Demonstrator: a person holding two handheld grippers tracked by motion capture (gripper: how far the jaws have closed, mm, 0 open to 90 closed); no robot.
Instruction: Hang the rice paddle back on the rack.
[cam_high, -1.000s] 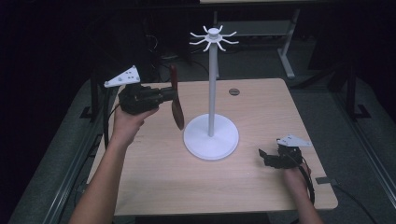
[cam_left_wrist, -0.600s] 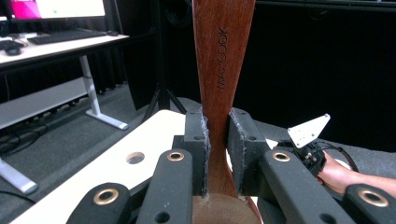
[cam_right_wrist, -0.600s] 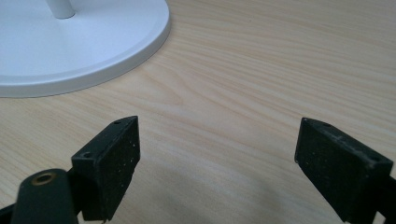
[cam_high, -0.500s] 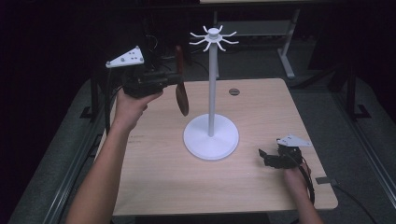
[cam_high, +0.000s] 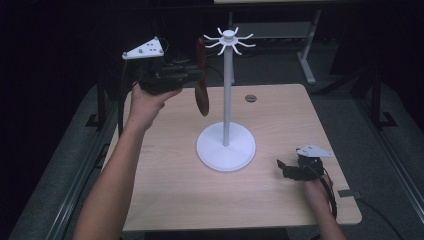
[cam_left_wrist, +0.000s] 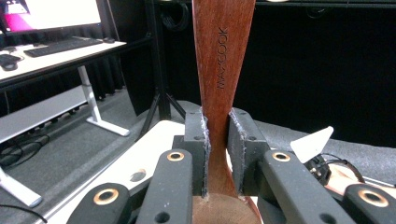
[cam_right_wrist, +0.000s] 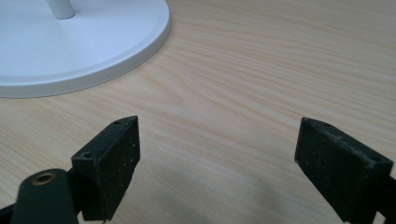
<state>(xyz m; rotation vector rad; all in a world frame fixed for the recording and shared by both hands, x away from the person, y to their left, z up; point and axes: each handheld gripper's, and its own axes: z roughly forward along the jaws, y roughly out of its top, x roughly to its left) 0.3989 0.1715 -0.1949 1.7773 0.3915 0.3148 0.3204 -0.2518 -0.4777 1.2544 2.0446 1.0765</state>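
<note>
Left gripper view: left claw (cam_left_wrist: 217, 140) pinching reddish-brown wooden spoon (cam_left_wrist: 222, 60), "NAYCOOK" engraved on handle; right claw (cam_right_wrist: 217, 163) spread.

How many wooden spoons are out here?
1. A single wooden spoon is held up in the air by the left gripper, beside the top of the white stand. Its handle is clamped between the jaws; none lie on the table.

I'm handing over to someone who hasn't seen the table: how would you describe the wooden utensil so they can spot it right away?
Start at the tall white metal stand with hook arms in the middle of the light wooden table. Left of its pole, the left tongs hold a dark reddish-brown wooden spoon in the air, bowl hanging down. It is the only dark wood item, with lettering engraved on its handle.
</note>
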